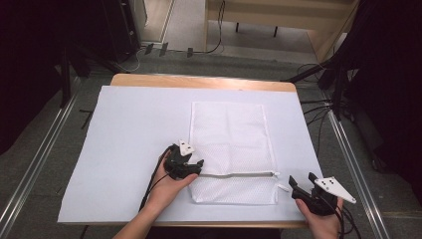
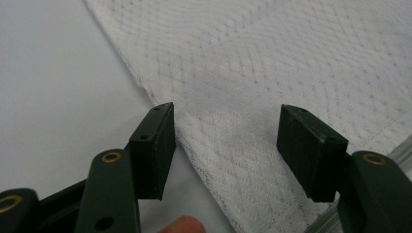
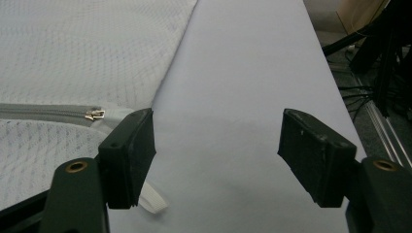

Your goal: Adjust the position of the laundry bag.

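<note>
1. The left gripper [image 2: 226, 145] is standing with its jaws apart over the left edge of the white mesh bag [image 1: 231, 149]; the fabric is lying between the two pads, and neither pad is pressing on it (a fingertip is peeking in at the bottom of the left gripper view).
2. The right gripper [image 3: 216, 155] is holding its jaws wide apart with nothing between them but bare white sheet; its left jaw is sitting just beside the bag's right edge, near the zip pull [image 3: 95, 114] and a small white loop [image 3: 153, 200] sticking out from the bag's edge.
3. The bag is lying flat on the white sheet [image 1: 134, 144], right of the middle and reaching toward the person's side; its grey zip [image 1: 239, 175] is running across it near the near end, and it is looking closed along the whole visible length.
4. In the high view the left hand [image 1: 166, 191] is resting at the zip's left end; the right hand [image 1: 323, 219] is waiting at the near right corner, a little apart from the bag.
5. The sheet is covering a wooden table [image 1: 199, 81]; cables are trailing across the floor beyond.
</note>
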Tool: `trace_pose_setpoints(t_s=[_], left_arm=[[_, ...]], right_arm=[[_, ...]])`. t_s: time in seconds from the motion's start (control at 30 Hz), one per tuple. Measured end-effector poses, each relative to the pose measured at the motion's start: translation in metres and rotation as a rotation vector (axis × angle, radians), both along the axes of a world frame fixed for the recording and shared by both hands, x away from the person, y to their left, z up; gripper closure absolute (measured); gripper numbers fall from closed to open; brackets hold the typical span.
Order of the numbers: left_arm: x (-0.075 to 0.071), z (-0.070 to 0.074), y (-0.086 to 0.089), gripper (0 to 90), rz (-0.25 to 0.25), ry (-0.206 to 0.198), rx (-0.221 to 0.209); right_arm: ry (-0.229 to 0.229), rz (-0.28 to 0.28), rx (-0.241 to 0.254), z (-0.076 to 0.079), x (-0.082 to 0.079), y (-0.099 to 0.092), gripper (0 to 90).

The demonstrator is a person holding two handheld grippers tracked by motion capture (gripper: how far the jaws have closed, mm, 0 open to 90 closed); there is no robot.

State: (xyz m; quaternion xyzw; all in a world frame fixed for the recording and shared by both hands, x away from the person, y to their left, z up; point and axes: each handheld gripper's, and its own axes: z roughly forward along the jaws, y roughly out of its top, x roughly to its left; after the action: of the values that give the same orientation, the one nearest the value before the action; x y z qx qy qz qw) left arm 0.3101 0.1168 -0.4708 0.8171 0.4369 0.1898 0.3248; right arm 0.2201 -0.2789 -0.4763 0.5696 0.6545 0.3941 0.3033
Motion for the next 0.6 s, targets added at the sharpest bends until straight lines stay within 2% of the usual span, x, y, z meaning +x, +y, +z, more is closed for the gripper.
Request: trace_pose_setpoints(t_s=[0.1, 0.17, 0.23, 0.33, 0.37, 0.4, 0.47, 0.6], left_arm=[[-0.001, 0.0, -0.001, 43.1, -0.003, -0.002, 0.001], [-0.004, 0.0, -0.003, 51.5, -0.025, -0.016, 0.008], [-0.008, 0.0, -0.006, 64.1, -0.055, -0.03, 0.015], [-0.009, 0.001, -0.006, 80.8, -0.064, -0.017, 0.002], [-0.008, 0.001, -0.005, 80.8, -0.058, -0.008, -0.015], [-0.007, 0.001, -0.002, 89.6, -0.055, 0.004, -0.035], [-0.005, 0.002, 0.003, 90.0, -0.058, 0.031, -0.057], [-0.005, 0.002, 0.007, 90.0, -0.058, 0.042, -0.067]], right_arm=[[0.004, -0.002, 0.002, 0.0, 0.0, 0.0, 30.3], [0.002, 0.004, -0.006, 0.0, 0.001, 0.002, 30.3], [0.002, 0.007, -0.006, -0.001, 0.002, 0.003, 30.3], [0.003, 0.012, -0.007, -0.001, 0.003, 0.005, 30.4], [0.004, 0.013, -0.009, -0.001, 0.004, 0.006, 30.4], [0.003, 0.018, -0.009, -0.001, 0.004, 0.007, 30.4], [0.004, 0.022, -0.011, -0.001, 0.004, 0.007, 30.4], [0.003, 0.022, -0.006, 0.0, 0.004, 0.006, 30.4]])
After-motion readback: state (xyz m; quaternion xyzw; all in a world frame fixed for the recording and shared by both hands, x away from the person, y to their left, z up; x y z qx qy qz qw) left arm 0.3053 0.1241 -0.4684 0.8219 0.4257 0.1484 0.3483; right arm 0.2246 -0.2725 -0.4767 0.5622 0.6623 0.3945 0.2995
